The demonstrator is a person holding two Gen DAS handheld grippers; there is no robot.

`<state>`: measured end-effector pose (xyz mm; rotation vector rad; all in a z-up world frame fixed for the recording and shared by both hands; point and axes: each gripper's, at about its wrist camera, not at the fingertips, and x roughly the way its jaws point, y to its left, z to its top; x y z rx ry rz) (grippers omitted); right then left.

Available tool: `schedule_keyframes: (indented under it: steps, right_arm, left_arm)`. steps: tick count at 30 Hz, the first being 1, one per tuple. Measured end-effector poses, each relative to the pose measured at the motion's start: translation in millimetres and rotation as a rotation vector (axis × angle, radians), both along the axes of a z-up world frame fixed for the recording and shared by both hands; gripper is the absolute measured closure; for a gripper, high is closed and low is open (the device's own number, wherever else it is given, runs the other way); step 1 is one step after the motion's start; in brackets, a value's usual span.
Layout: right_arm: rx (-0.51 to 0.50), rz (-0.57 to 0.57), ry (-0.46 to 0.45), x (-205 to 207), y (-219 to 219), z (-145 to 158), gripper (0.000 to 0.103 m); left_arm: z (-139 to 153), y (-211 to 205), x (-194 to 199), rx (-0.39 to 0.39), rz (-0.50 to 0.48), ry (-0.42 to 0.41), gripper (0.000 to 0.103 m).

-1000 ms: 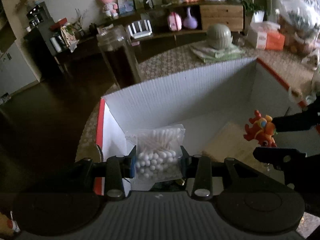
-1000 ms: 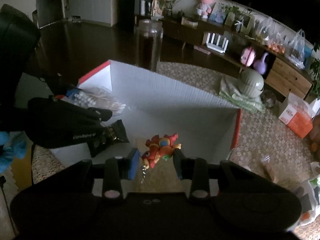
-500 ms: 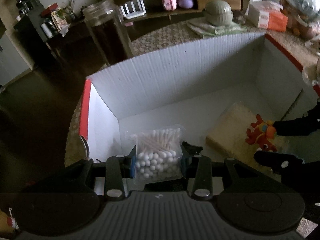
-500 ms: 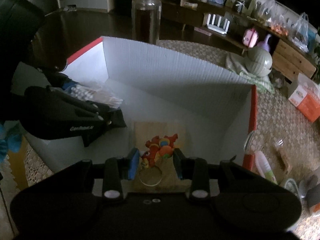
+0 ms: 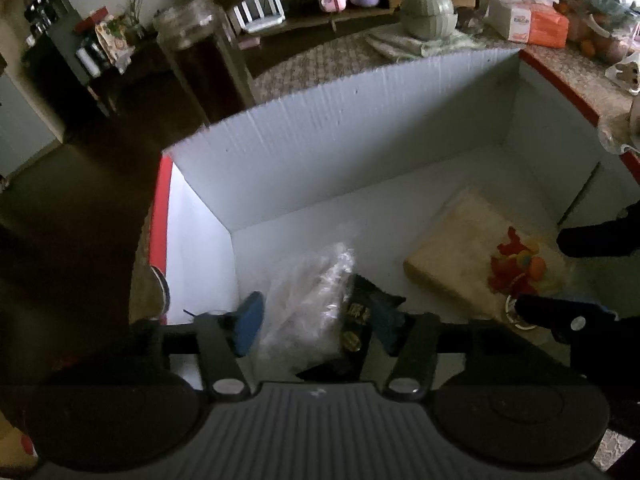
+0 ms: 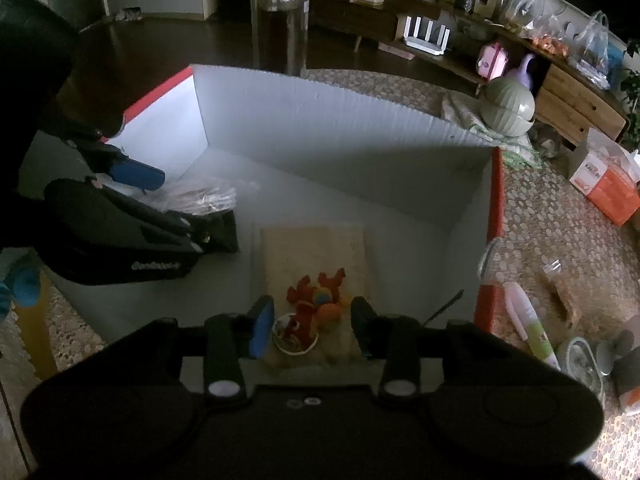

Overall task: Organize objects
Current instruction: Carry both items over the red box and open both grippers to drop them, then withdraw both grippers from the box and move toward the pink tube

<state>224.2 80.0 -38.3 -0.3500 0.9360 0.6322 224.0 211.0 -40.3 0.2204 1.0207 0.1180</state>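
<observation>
we are at the drop-off: both tongs, left (image 5: 316,320) and right (image 6: 312,326), are released; the swab bag (image 5: 308,300) and toy (image 6: 318,304) lie inside the box (image 6: 340,120). next, lift clear and fetch more.

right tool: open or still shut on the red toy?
Open. The right tool has its fingers spread with gaps on both sides of the red toy, which lies on the tan pad in the box.

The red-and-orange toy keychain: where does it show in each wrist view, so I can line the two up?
Left wrist: red-and-orange toy keychain at far right, lying on the tan pad, by the right gripper.
Right wrist: low centre, between the open fingers.
Shared landmark: tan pad on the box floor.
</observation>
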Motion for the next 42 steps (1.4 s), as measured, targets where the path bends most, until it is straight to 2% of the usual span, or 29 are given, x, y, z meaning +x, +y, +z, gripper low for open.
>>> schedule_keyframes:
  steps: [3,11,20,24,29,31,33,42]
  right_arm:
    - [0.022,0.004,-0.007,-3,-3,8,0.051]
    - [0.062,0.028,-0.054,-20,-12,30,0.039]
    - [0.102,0.046,-0.084,-40,-28,51,0.038]
    - [0.126,0.052,-0.099,-49,-38,61,0.031]
    - [0.157,0.052,-0.106,-59,-55,72,0.025]
    - [0.169,0.05,-0.104,-64,-63,75,0.023]
    - [0.183,0.047,-0.099,-67,-71,78,0.018]
    - [0.228,0.019,-0.118,-81,-111,87,0.008]
  left_arm:
    - [8,-1,-3,0.02,0.012,-0.036,0.028]
    - [27,4,-16,-0.022,0.049,-0.082,0.028]
    - [57,-6,-41,-0.056,0.052,-0.159,0.028]
    - [71,-14,-53,-0.047,0.045,-0.192,0.028]
    - [88,-24,-66,-0.081,0.043,-0.225,0.026]
    - [93,-28,-72,-0.087,0.044,-0.237,0.021]
    - [96,-32,-77,-0.094,0.044,-0.247,0.021]
    - [98,-56,-95,-0.156,0.036,-0.255,0.019]
